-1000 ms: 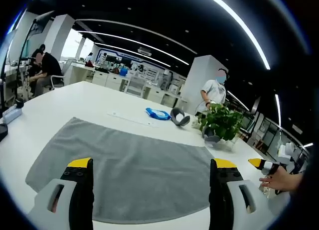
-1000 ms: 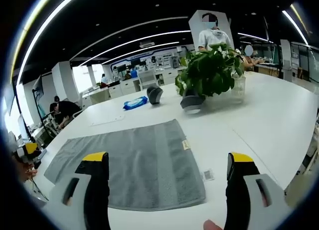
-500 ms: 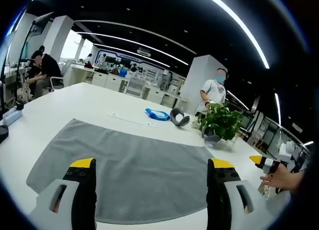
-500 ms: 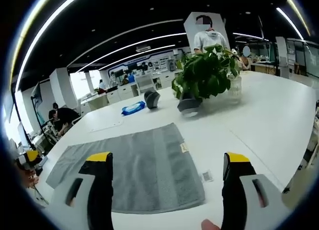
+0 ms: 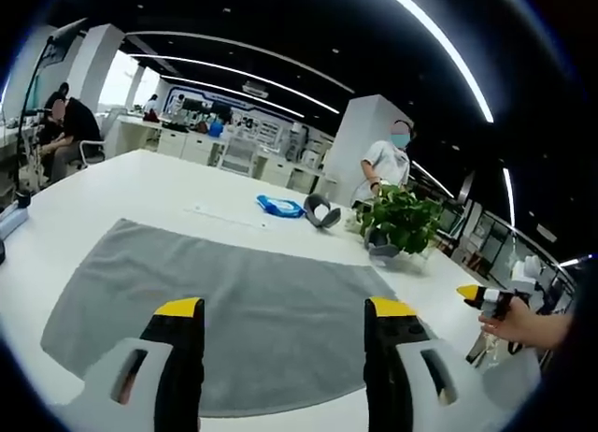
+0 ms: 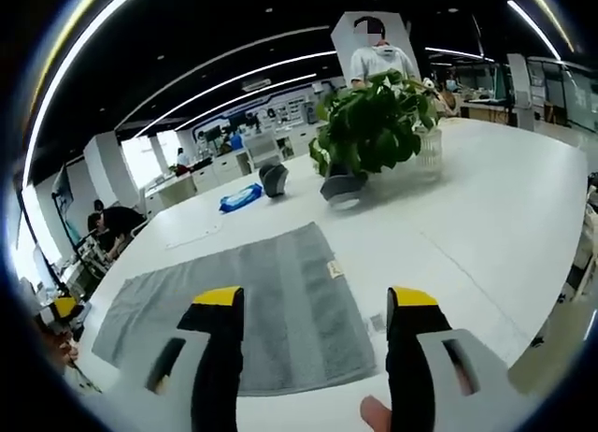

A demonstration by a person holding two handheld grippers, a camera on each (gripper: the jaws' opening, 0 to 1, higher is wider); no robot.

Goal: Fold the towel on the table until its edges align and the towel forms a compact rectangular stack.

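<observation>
Open-plan office, long white table [image 5: 121, 184]. Grey towel [image 5: 234, 310] lies flat, unfolded, on table near front edge. Left gripper [image 5: 280, 352] and right gripper [image 6: 313, 343] both released, jaws spread above towel's near edge, nothing grasped. No fold made yet; all folding remains. Small tag [image 6: 334, 269] on towel edge, unreadable.

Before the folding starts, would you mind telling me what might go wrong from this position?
1. The grey towel lies flat and unfolded, and both grippers hover near its front edge with jaws apart; a jaw may slide off the thin edge, or pinch unevenly so the fold comes out skewed.
2. The right gripper sits over the towel's corner with the small label; a miss there would leave that corner behind.
3. The potted plant stands beyond the far edge; a high swing might brush it.
</observation>
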